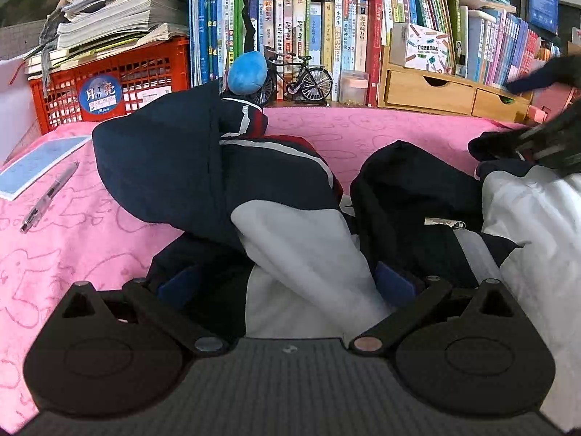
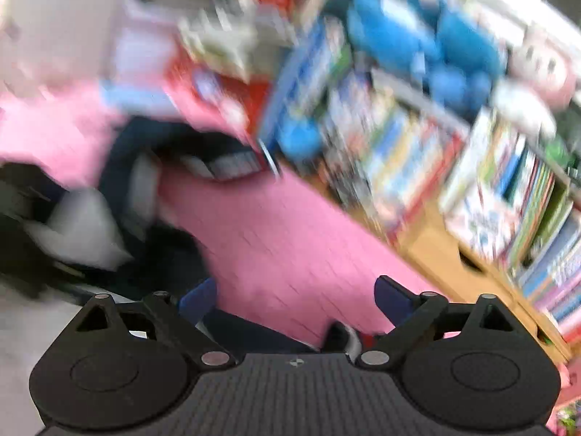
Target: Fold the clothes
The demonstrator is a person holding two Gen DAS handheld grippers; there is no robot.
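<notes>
Two blue pads of the left tongs (image 1: 287, 285) sit lowest in the left wrist view, spread wide, with a white fold of the one jacket (image 1: 276, 196) lying between them; the pads do not visibly press on it. That navy, white and red jacket is heaped across the middle of the desk (image 1: 90, 239), which wears a pink cover. On the cover at the left lie one pen (image 1: 49, 196) and one blue-and-white pad of paper (image 1: 38, 161).

Along the back, at upper left, one red crate (image 1: 109, 87) carries a stack of papers on top; what is inside it cannot be made out. Upper centre holds rows of books, with one model bicycle (image 1: 308, 80) and one blue plush toy (image 1: 247, 72) standing before them. At right, one wooden organiser (image 1: 428, 91) shows two shut drawers, with a small box and more books on top.

In the right wrist view, badly blurred, the right tongs (image 2: 296, 296) stand wide apart over the pink cover with nothing between them; jacket cloth lies at lower left.
</notes>
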